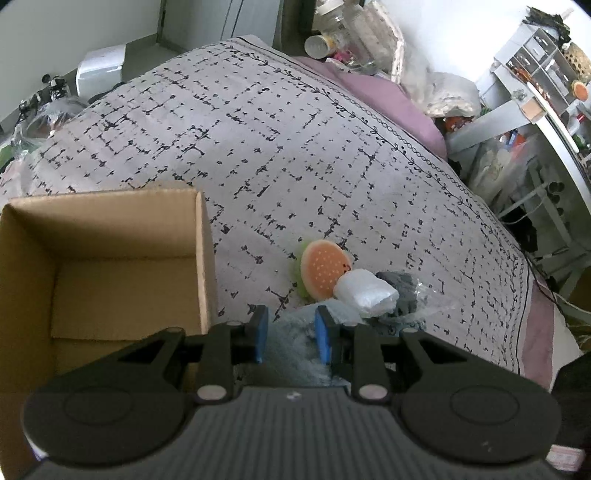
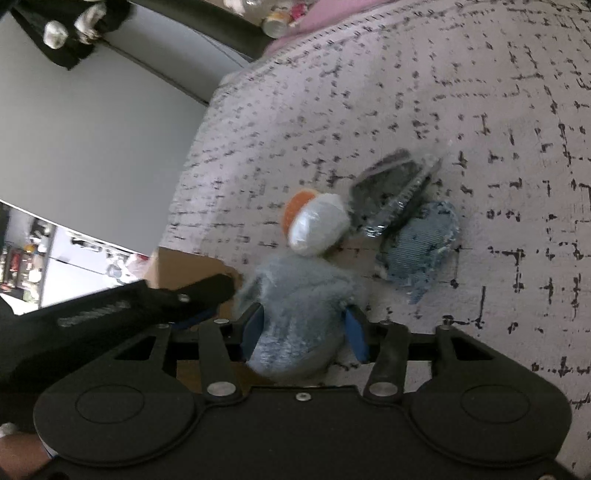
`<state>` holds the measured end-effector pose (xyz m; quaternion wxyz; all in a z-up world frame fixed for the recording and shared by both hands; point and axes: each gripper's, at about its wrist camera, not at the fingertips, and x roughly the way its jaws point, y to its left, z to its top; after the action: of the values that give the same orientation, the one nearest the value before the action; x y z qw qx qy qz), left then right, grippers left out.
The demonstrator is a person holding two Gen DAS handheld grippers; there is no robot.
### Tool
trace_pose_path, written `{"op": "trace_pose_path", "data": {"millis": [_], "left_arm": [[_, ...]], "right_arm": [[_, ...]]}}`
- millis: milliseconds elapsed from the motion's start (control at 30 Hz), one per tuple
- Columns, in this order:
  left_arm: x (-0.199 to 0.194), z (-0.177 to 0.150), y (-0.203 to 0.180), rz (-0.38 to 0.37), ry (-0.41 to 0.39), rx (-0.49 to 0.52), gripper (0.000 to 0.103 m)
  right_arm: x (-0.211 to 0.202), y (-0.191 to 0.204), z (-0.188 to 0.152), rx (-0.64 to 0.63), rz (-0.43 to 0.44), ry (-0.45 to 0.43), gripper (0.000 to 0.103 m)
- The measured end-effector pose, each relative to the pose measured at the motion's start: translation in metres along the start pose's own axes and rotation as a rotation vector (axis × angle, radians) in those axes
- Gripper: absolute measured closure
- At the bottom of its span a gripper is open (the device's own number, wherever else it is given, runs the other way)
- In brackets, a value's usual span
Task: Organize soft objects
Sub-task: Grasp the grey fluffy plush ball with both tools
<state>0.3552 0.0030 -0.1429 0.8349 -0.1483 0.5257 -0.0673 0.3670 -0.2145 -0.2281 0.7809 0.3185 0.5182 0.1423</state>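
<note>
A pile of soft things lies on the patterned bedspread (image 1: 258,147): a grey-blue fluffy plush (image 2: 299,306), a round orange and green sponge (image 1: 321,274), a white wrapped bundle (image 1: 364,292), a dark grey item in clear plastic (image 2: 391,184) and a blue denim piece (image 2: 424,247). My left gripper (image 1: 291,332) has its jaws around the fluffy plush (image 1: 295,350), with a wide gap. My right gripper (image 2: 304,332) straddles the same plush from the other side, its blue pads (image 2: 356,332) against the plush's sides. The left gripper also shows in the right wrist view (image 2: 199,299).
An open, empty cardboard box (image 1: 110,273) stands on the bed just left of the pile; its corner shows in the right wrist view (image 2: 184,266). The bed edge drops off to the right toward cluttered shelves (image 1: 535,74). Jars and bags crowd the headboard (image 1: 351,33).
</note>
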Motion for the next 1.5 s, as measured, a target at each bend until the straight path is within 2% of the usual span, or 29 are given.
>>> {"op": "trace_pose_path", "data": {"millis": [67, 167, 333, 833, 967, 1033, 1067, 1500], "left_arm": [[0.003, 0.002, -0.003, -0.002, 0.009, 0.007, 0.076], [0.007, 0.003, -0.009, -0.008, 0.022, 0.027, 0.077], [0.011, 0.001, -0.017, 0.007, 0.032, 0.066, 0.076], [0.004, -0.011, -0.036, -0.074, 0.061, 0.076, 0.076], [-0.002, -0.015, -0.039, -0.088, 0.045, 0.086, 0.077], [-0.007, -0.018, -0.042, -0.090, 0.030, 0.096, 0.086], [-0.010, -0.019, -0.044, -0.091, 0.023, 0.105, 0.087], [-0.054, -0.018, -0.041, -0.129, -0.057, 0.096, 0.089]], "right_arm": [[-0.001, -0.004, 0.000, 0.015, 0.010, -0.006, 0.075], [-0.006, -0.006, 0.000, 0.015, 0.006, -0.024, 0.077], [-0.014, -0.011, 0.001, 0.029, -0.004, -0.052, 0.078], [-0.045, -0.021, -0.008, 0.072, 0.029, -0.116, 0.079], [-0.055, -0.020, -0.011, 0.064, 0.029, -0.139, 0.079], [-0.061, -0.019, -0.013, 0.058, 0.027, -0.150, 0.079], [-0.065, -0.018, -0.013, 0.053, 0.026, -0.156, 0.079], [-0.092, 0.014, -0.018, -0.011, 0.044, -0.201, 0.079]]}}
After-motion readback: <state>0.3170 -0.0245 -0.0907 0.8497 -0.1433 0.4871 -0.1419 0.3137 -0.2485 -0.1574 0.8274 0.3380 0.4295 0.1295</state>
